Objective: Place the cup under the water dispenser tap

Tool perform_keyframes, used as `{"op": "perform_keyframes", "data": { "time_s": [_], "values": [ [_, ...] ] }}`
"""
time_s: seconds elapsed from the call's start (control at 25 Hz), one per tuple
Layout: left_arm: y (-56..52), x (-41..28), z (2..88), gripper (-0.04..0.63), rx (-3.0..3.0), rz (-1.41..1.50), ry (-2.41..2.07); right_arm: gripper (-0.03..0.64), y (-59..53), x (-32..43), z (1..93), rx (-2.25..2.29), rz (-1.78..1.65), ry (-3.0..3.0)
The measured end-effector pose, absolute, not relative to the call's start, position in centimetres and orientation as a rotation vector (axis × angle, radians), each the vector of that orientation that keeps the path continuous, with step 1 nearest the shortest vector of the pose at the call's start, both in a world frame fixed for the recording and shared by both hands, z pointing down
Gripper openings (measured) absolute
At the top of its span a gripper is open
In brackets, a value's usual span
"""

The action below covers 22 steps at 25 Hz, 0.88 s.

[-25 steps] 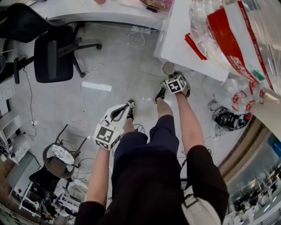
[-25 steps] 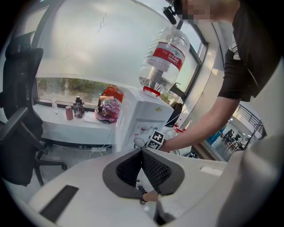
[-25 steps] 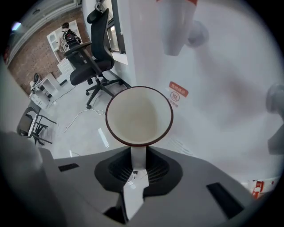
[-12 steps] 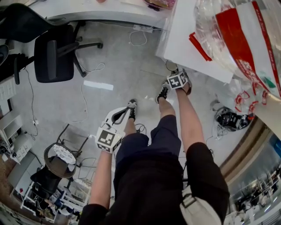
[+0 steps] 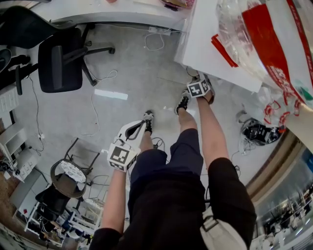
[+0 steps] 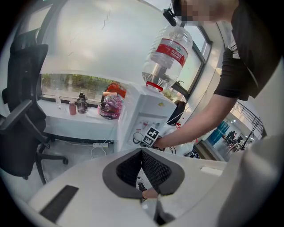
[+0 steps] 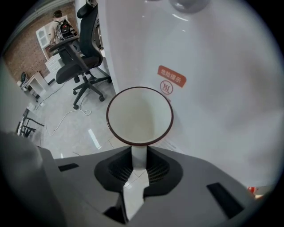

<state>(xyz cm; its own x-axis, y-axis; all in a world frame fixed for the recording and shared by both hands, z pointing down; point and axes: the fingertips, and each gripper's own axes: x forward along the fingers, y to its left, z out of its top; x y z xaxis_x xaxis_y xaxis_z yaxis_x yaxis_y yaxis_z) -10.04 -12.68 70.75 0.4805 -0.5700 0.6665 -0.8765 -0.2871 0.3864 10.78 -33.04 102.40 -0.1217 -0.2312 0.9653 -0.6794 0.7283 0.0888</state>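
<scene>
Approach step, by the look of it: right gripper [image 7: 139,156] pinches the cup [image 7: 139,116] by its handle, jaws narrow and just eased a touch wider, handle between the pads, empty bowl at 12 o'clock of the fingers, close to the dispenser [image 7: 213,66] front. Next, I'd say, slide it under the grey tap [image 7: 188,4] at 1 o'clock, keeping it level. Left gripper [image 6: 143,153] hangs closed, empty.

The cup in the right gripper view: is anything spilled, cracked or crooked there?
Nothing stands out. The cup looks empty and whole, its dark rim unbroken, with no drips showing, close beside the white dispenser.
</scene>
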Motion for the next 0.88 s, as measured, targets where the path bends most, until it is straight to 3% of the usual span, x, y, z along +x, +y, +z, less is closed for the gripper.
{"op": "perform_keyframes", "data": {
  "time_s": [0.24, 0.48, 0.88],
  "values": [
    [-12.9, -9.6, 70.5, 0.000, 2.023, 0.507, -1.210, 0.048, -33.1, 10.6, 102.2, 0.716, 0.410, -1.706],
    [-13.1, -9.3, 70.1, 0.000, 2.053, 0.482, -1.205, 0.115, -33.0, 10.6, 101.3, 0.708, 0.367, -1.723],
    [-12.8, -9.3, 68.4, 0.000, 2.095, 0.467, -1.151, 0.129, -30.8, 12.1, 97.7, 0.750, 0.378, -1.714]
  ]
}}
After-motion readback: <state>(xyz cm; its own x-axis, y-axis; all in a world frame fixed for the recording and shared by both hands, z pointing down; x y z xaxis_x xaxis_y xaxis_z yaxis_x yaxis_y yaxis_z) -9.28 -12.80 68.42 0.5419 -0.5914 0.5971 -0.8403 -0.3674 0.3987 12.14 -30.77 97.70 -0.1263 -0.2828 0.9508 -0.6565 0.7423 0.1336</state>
